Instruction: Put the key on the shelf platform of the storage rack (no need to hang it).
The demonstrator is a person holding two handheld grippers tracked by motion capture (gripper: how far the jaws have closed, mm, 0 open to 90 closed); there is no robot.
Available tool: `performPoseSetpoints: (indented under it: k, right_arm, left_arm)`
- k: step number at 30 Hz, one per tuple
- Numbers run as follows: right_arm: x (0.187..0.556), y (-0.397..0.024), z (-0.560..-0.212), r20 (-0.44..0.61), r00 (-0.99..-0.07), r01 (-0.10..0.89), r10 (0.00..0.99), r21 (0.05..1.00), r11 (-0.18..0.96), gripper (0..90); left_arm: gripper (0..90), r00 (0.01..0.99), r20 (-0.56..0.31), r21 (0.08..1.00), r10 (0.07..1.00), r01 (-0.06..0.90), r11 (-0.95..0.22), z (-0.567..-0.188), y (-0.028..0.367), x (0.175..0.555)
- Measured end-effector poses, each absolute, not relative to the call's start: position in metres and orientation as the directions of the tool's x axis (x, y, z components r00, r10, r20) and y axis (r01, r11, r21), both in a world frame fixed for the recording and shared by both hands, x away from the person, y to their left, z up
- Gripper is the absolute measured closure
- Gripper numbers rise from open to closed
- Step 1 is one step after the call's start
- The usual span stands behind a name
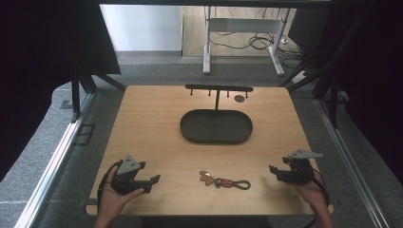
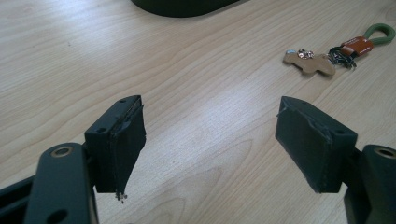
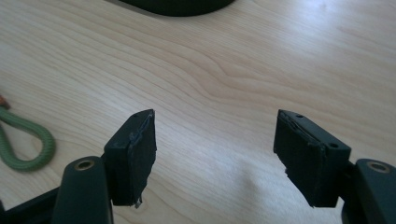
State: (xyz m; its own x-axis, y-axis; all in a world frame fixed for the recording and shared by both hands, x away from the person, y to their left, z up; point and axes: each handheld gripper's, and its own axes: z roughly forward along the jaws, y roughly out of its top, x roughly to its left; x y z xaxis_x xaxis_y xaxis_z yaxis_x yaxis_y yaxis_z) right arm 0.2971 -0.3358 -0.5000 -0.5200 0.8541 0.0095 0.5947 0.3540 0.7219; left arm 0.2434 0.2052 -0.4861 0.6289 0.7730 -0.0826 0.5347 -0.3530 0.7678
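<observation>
Two grippers at rest on one wooden table (image 1: pixel 142 123), one keychain between them.

Left gripper (image 1: pixel 153 181) held in the left hand (image 1: pixel 113 195) near the table's front-left corner, jaws spread wide with nothing between them. Right gripper (image 1: pixel 274 172) held in the right hand (image 1: pixel 313 190) near the front-right edge, jaws likewise wide apart and empty. One keychain (image 1: pixel 223 181) lying flat near the front edge, about midway between both grippers, touching neither: one tan figure-shaped tag, one orange-brown sleeve, one green cord loop. One dark oval tray (image 1: pixel 216 127) at mid-table, well behind the keychain. One black stand (image 1: pixel 218 89) with a crossbar and four small pegs just behind the tray. One small dark disc (image 1: pixel 239 99) beside the stand's right end.
</observation>
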Motion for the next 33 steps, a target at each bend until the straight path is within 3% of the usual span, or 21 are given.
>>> performPoseSetpoints:
  k: [16, 22, 33]
  right_arm:
    - [0.306, -0.301, -0.462, -0.012, -0.663, 0.571, 0.748, 0.638, 0.516, 33.2]
    - [0.306, -0.277, -0.44, -0.028, -0.747, 0.526, 0.665, 0.586, 0.616, 33.8]
    - [0.31, -0.24, -0.433, -0.023, -0.815, 0.486, 0.579, 0.517, 0.705, 34.7]
  left_arm:
    - [24.4, 0.649, -0.084, 0.766, 0.756, 0.527, -0.368, -0.487, 0.198, 0.243]
    - [24.4, 0.656, -0.087, 0.768, 0.75, 0.523, -0.369, -0.486, 0.194, 0.242]
    - [24.4, 0.66, -0.09, 0.766, 0.746, 0.525, -0.372, -0.487, 0.193, 0.242]
